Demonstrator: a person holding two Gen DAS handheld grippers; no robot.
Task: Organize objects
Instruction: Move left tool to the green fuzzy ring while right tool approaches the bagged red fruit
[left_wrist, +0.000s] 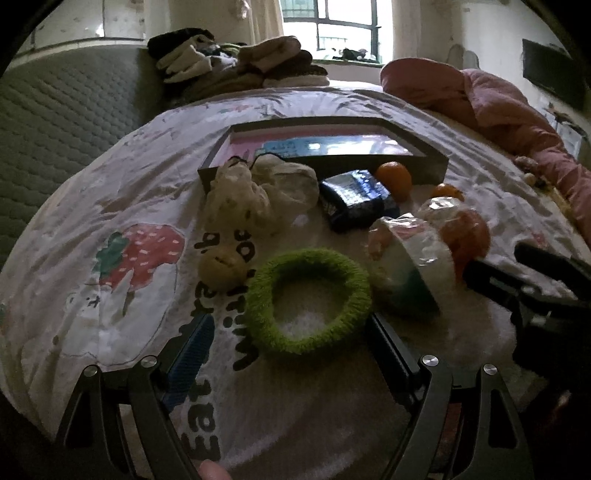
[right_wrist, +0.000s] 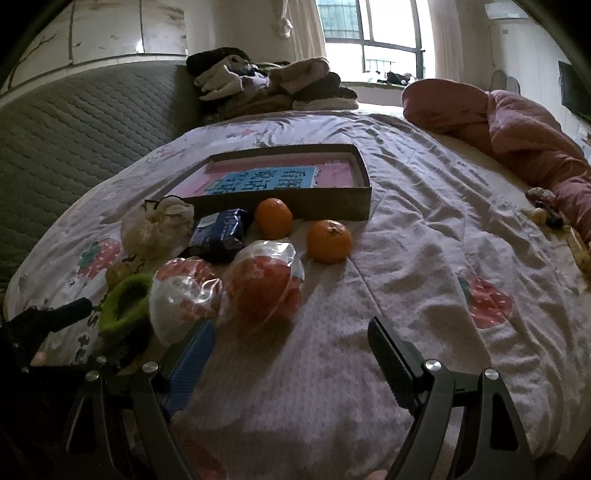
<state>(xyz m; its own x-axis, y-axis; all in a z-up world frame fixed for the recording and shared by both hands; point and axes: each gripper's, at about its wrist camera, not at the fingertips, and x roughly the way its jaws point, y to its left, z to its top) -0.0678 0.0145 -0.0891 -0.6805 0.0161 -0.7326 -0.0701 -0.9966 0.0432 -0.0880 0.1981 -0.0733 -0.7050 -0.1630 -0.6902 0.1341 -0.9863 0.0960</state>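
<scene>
two claws gape wide over the bed (right_wrist: 424, 229), the left claw (left_wrist: 291, 343) flanking a green fuzzy ring (left_wrist: 308, 301), the right claw (right_wrist: 291, 347) empty near a wrapped orange (right_wrist: 264, 286) before the shallow box (right_wrist: 295, 206).

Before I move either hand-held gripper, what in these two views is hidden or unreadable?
- Tray interior: in the left wrist view its near wall and the white pouch cover part of the floor.
- Blue packet: label blurred in both views.
- Wrapped orange item: mostly behind the wrapped white item in the left wrist view.
- Small yellowish object: partly behind the green ring in the right wrist view.
- Items at the bed's right edge: too small and distorted.
</scene>
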